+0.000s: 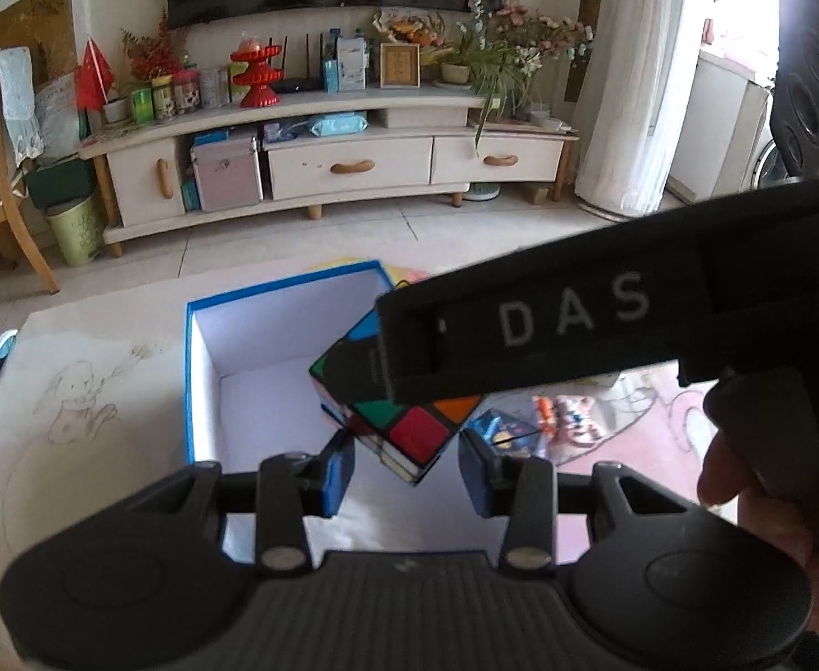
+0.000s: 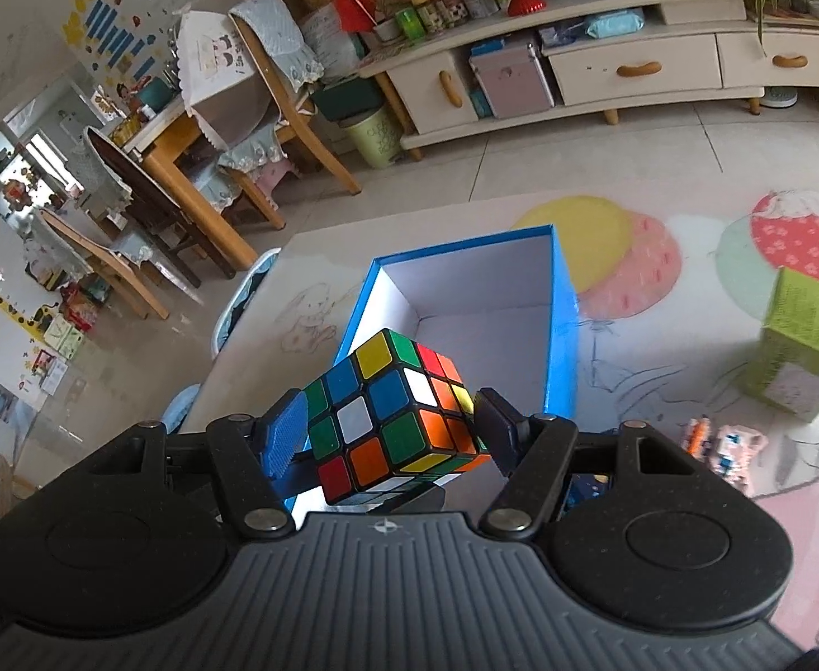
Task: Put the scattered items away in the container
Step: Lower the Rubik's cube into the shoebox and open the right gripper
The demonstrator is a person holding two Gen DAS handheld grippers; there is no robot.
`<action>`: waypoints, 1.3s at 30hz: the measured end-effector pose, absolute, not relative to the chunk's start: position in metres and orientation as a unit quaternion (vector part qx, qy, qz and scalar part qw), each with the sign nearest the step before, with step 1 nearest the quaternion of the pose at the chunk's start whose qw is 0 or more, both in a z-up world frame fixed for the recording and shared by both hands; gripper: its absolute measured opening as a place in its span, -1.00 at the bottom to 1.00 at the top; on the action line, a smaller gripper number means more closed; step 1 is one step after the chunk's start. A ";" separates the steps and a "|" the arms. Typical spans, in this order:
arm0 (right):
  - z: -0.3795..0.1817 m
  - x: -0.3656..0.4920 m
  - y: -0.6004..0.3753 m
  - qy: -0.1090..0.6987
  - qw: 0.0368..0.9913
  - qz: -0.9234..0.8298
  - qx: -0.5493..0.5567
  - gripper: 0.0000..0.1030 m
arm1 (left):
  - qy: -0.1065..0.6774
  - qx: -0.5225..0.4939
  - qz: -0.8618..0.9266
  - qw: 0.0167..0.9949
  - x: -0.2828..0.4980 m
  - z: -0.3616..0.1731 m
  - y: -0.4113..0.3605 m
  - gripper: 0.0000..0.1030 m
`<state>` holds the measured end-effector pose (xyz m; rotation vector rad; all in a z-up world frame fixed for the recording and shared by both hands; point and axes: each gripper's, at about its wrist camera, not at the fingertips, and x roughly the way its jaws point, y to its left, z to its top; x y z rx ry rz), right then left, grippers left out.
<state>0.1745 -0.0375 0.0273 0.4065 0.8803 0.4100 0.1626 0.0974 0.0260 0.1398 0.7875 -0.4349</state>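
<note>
Overall, the play mat point(image 2: 661, 335) w/ balloon and rabbit drawings covers the floor, and the blue box point(image 2: 563, 335) sits on it, lid off, white interior bare as far as both views show.

Next in size, the right gripper point(image 2: 389, 425) hangs over the box's near edge, clenched on the Rubik's cube point(image 2: 392, 414): blue pads point(image 2: 283, 436) press the cube's left and right sides, cube tilted w/ one corner up. From the left wrist view the same cube point(image 1: 409, 430) shows above the box opening point(image 1: 202, 346), partly hidden behind the right tool's black arm marked "DAS" point(image 1: 571, 313).

The left gripper point(image 1: 406, 475) is released, jaws spread apart, nothing btwn them; it sits just behind the box's near wall, close to the cube but not touching it.

Off to the right on the mat stands a green carton point(image 2: 800, 341), well apart from the box. Nearer, small block figures point(image 2: 728, 442) in pink, orange and white lie on the mat, beside the right gripper. A small dark blue item point(image 1: 498, 430) lies just right of the box; what it is can't be told.
</note>
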 end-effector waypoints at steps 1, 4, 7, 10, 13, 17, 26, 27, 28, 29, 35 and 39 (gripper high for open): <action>0.024 0.178 -0.035 0.422 0.864 0.195 0.194 0.62 | 0.383 0.068 -0.210 0.897 0.165 0.023 0.099 -0.20; 0.017 0.186 -0.031 0.424 0.864 0.190 0.194 0.62 | 0.385 0.066 -0.211 0.896 0.172 0.017 0.103 -0.20; 0.011 0.192 -0.026 0.424 0.866 0.186 0.188 0.62 | 0.385 0.067 -0.212 0.896 0.176 0.012 0.105 -0.20; 0.005 0.197 -0.023 0.427 0.866 0.183 0.184 0.62 | 0.389 0.070 -0.215 0.893 0.179 0.007 0.106 -0.19; 0.000 0.201 -0.021 0.430 0.866 0.179 0.182 0.62 | 0.391 0.072 -0.215 0.892 0.180 0.003 0.106 -0.19; -0.004 0.203 -0.019 0.433 0.867 0.176 0.175 0.61 | 0.396 0.073 -0.216 0.890 0.181 -0.002 0.106 -0.20; -0.007 0.200 -0.033 0.431 0.867 0.169 0.187 0.82 | 0.404 0.084 -0.213 0.886 0.178 -0.005 0.106 0.06; -0.005 0.198 -0.036 0.428 0.868 0.168 0.189 0.86 | 0.405 0.085 -0.211 0.885 0.177 -0.005 0.105 0.14; -0.003 0.196 -0.038 0.424 0.869 0.167 0.191 0.96 | 0.406 0.085 -0.210 0.885 0.176 -0.005 0.105 0.20; -0.001 0.194 -0.041 0.420 0.871 0.166 0.194 0.97 | 0.407 0.084 -0.209 0.885 0.176 -0.005 0.105 0.34; 0.009 0.181 -0.067 0.417 0.876 0.145 0.193 1.00 | 0.408 0.088 -0.210 0.884 0.172 0.000 0.093 0.56; 0.015 0.174 -0.091 0.416 0.880 0.123 0.194 1.00 | 0.406 0.097 -0.217 0.883 0.167 0.004 0.081 0.63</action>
